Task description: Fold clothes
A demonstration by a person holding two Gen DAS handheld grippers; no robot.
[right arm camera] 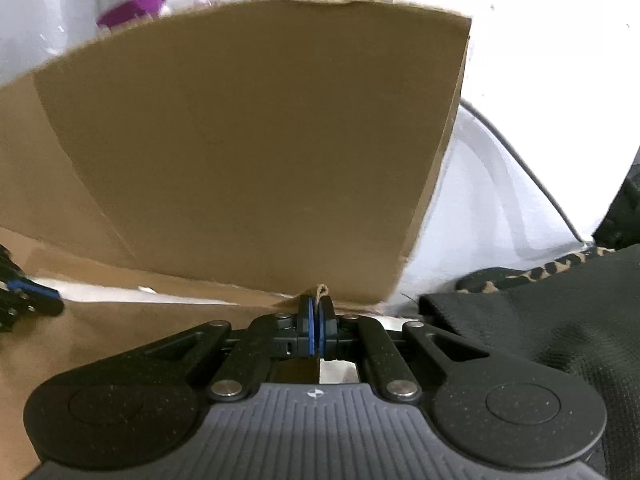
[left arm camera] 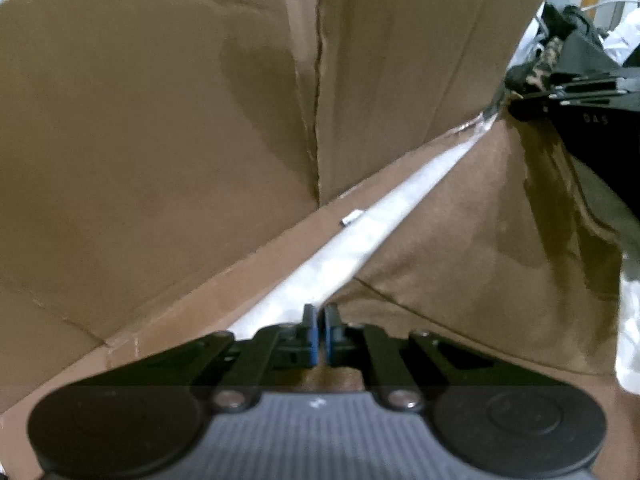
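Note:
A brown cloth (left arm camera: pixel 480 248) lies flat on a white surface, against a cardboard box. My left gripper (left arm camera: pixel 320 314) sits at the cloth's near edge. Its blue pads are drawn together to a thin slit with the cloth's hem caught in it. In the right wrist view, my right gripper (right arm camera: pixel 318 306) is shut on a corner of the same brown cloth (right arm camera: pixel 120 332), and a frayed tip pokes up past the pads. The left gripper (right arm camera: pixel 28 300) shows at that view's left edge, resting on the cloth. The right gripper (left arm camera: pixel 560 96) appears dark at the upper right of the left wrist view.
A cardboard box (right arm camera: pixel 260 140) stands open right behind the cloth, its flaps and wall (left arm camera: pixel 160 120) close to both grippers. A black garment with leopard-print trim (right arm camera: pixel 560 320) lies to the right. A white strip of surface (left arm camera: pixel 360 240) shows between box and cloth. Purple and white items (right arm camera: pixel 128 10) sit beyond the box.

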